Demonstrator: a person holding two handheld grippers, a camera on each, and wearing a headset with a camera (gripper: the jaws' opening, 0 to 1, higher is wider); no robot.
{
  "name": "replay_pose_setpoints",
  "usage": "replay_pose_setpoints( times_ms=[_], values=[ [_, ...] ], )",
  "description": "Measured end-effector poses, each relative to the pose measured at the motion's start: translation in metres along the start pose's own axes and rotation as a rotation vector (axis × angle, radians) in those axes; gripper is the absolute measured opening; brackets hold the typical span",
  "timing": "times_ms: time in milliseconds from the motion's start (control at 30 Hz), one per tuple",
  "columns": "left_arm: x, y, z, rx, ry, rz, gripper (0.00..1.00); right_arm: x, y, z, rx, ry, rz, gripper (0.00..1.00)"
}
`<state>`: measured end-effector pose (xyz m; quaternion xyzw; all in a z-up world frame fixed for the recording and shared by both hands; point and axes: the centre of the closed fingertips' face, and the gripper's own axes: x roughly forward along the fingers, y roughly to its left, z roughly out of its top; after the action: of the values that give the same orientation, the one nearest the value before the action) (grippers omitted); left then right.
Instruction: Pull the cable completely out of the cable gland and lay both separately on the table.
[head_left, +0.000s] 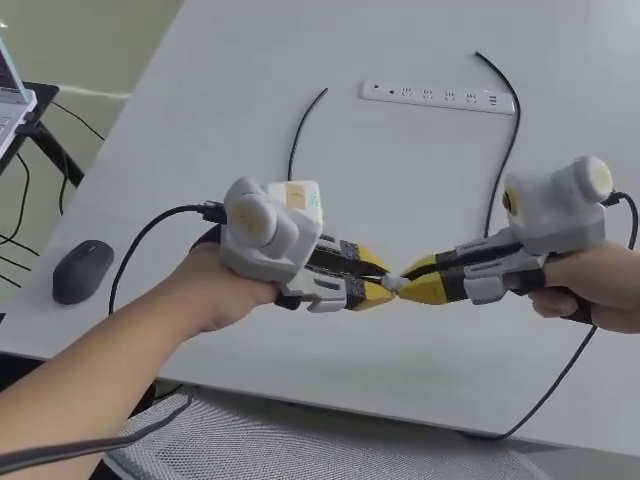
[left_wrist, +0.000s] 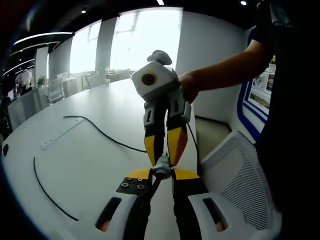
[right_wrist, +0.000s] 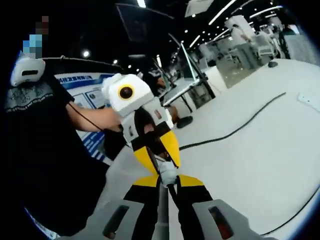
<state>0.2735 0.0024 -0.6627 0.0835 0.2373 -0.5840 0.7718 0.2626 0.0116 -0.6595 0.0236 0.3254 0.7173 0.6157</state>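
Above the white table (head_left: 400, 190) my two grippers meet tip to tip. The small pale cable gland (head_left: 397, 283) sits between their yellow tips. My right gripper (head_left: 409, 279) is shut on the gland (right_wrist: 167, 174). My left gripper (head_left: 384, 286) is shut on the thin black cable (left_wrist: 154, 186), which runs back from the gland (left_wrist: 161, 167) between its jaws. In the left gripper view the right gripper (left_wrist: 163, 158) comes in from above, held by a hand. Facing the right gripper view is the left gripper (right_wrist: 161, 156).
A white power strip (head_left: 437, 96) lies at the table's far side, its black cord (head_left: 508, 150) curving toward me. A loose black cable (head_left: 300, 130) lies at centre left. A dark mouse (head_left: 82, 270) rests near the left edge. A mesh chair (head_left: 300, 440) stands below the near edge.
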Motion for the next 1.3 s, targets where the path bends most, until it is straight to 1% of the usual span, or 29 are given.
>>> replay_pose_setpoints(
  times_ms=[100,133,167,267,300,333,367,400,433,467,500,533,567,633,667,733,933,1100,1167,1233,1267,1300],
  values=[
    [-0.002,0.001,0.001,-0.019,-0.009,0.003,0.15,0.000,0.001,0.002,-0.125,0.015,-0.067,0.08],
    [-0.002,0.002,0.001,-0.036,-0.014,0.003,0.15,0.000,0.001,0.003,-0.190,0.022,-0.098,0.08],
    [-0.003,0.001,0.001,-0.038,-0.015,0.002,0.15,0.000,0.002,0.003,-0.235,0.028,-0.118,0.07],
    [-0.003,0.002,0.001,-0.056,-0.022,-0.001,0.15,0.000,0.001,0.003,-0.342,0.051,-0.191,0.07],
    [-0.003,0.002,0.001,-0.063,-0.023,-0.001,0.15,0.001,0.001,0.003,-0.403,0.065,-0.224,0.07],
    [-0.003,0.001,0.001,-0.071,-0.024,-0.004,0.15,0.001,0.002,0.001,-0.437,0.081,-0.238,0.08],
    [-0.002,0.000,0.000,-0.080,-0.023,-0.006,0.15,0.002,0.001,-0.001,-0.472,0.104,-0.270,0.08],
    [-0.002,-0.001,0.000,-0.083,-0.022,-0.006,0.15,0.002,0.000,-0.001,-0.493,0.118,-0.291,0.08],
    [-0.002,-0.001,-0.001,-0.094,-0.021,-0.013,0.15,0.004,0.000,-0.003,-0.537,0.142,-0.315,0.08],
    [-0.002,-0.001,-0.002,-0.103,-0.022,-0.014,0.15,0.004,-0.001,-0.003,-0.569,0.155,-0.339,0.08],
    [-0.002,-0.001,-0.002,-0.108,-0.023,-0.013,0.15,0.003,-0.002,-0.003,-0.582,0.161,-0.353,0.08],
    [-0.002,0.000,-0.001,-0.112,-0.028,-0.011,0.15,0.002,-0.005,-0.002,-0.615,0.171,-0.389,0.08],
    [-0.002,0.001,0.000,-0.122,-0.033,-0.012,0.15,0.002,-0.006,-0.002,-0.658,0.183,-0.410,0.08],
    [-0.002,0.001,0.002,-0.126,-0.040,-0.009,0.15,0.000,-0.008,-0.001,-0.693,0.199,-0.450,0.07],
    [-0.002,0.001,0.002,-0.132,-0.042,-0.010,0.15,0.000,-0.007,-0.002,-0.708,0.208,-0.454,0.07],
    [-0.002,-0.001,0.002,-0.133,-0.041,-0.014,0.15,0.001,-0.007,-0.004,-0.704,0.212,-0.456,0.07],
    [-0.002,0.001,0.001,-0.123,-0.037,-0.010,0.15,0.001,-0.008,-0.003,-0.696,0.209,-0.467,0.08],
    [-0.003,0.003,0.001,-0.117,-0.043,-0.008,0.15,0.001,-0.009,-0.002,-0.652,0.192,-0.482,0.08],
    [-0.003,0.003,0.001,-0.112,-0.046,-0.008,0.15,0.000,-0.009,-0.001,-0.615,0.181,-0.492,0.09],
    [-0.004,0.003,0.002,-0.107,-0.050,-0.006,0.15,-0.003,-0.011,-0.002,-0.542,0.166,-0.506,0.09],
    [-0.004,0.004,0.002,-0.105,-0.051,-0.004,0.15,-0.005,-0.012,-0.002,-0.497,0.146,-0.513,0.11],
    [-0.004,0.005,0.002,-0.101,-0.054,-0.002,0.15,-0.006,-0.013,-0.001,-0.471,0.136,-0.521,0.13]
  ],
)
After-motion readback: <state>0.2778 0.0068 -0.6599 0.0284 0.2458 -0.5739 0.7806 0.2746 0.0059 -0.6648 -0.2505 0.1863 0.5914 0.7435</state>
